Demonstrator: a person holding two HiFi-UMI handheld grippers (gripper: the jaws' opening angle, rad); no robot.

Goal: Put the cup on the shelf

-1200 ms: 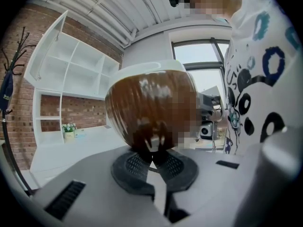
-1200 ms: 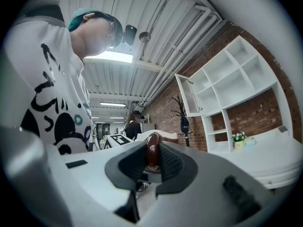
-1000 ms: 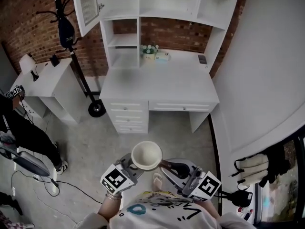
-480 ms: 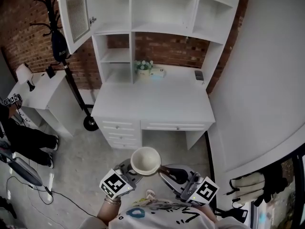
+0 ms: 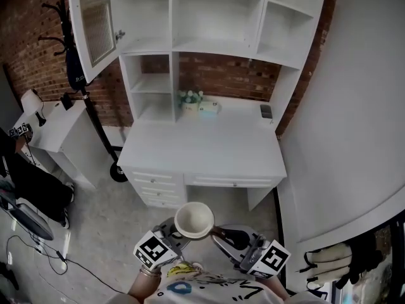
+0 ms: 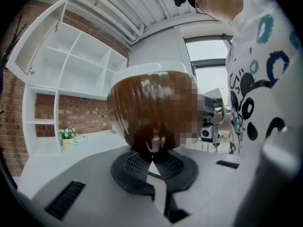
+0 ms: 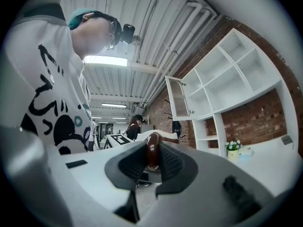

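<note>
A cup (image 5: 194,220), cream inside and brown outside, hangs low in the head view, in front of the white desk (image 5: 202,151). Both grippers hold it. My left gripper (image 5: 179,231) is shut on the cup's base; in the left gripper view the brown cup (image 6: 151,110) rises above the pinched pads (image 6: 135,167). My right gripper (image 5: 219,234) is shut on the cup's brown handle (image 7: 152,150), which is squeezed between its dark pads (image 7: 171,164). The white shelf unit (image 5: 212,43) stands on the desk's back, its compartments open.
On the desk's back sit a small flower pot (image 5: 189,100), a pale box (image 5: 209,108) and a dark remote (image 5: 266,111). An open glazed cabinet door (image 5: 95,24) juts left. A coat rack (image 5: 73,49), a side table (image 5: 54,128) and a standing person (image 5: 25,182) are at left.
The head view has tilted up and come closer to the desk, so more of the shelf shows. Both grippers still hold the cup at the same low spot.
</note>
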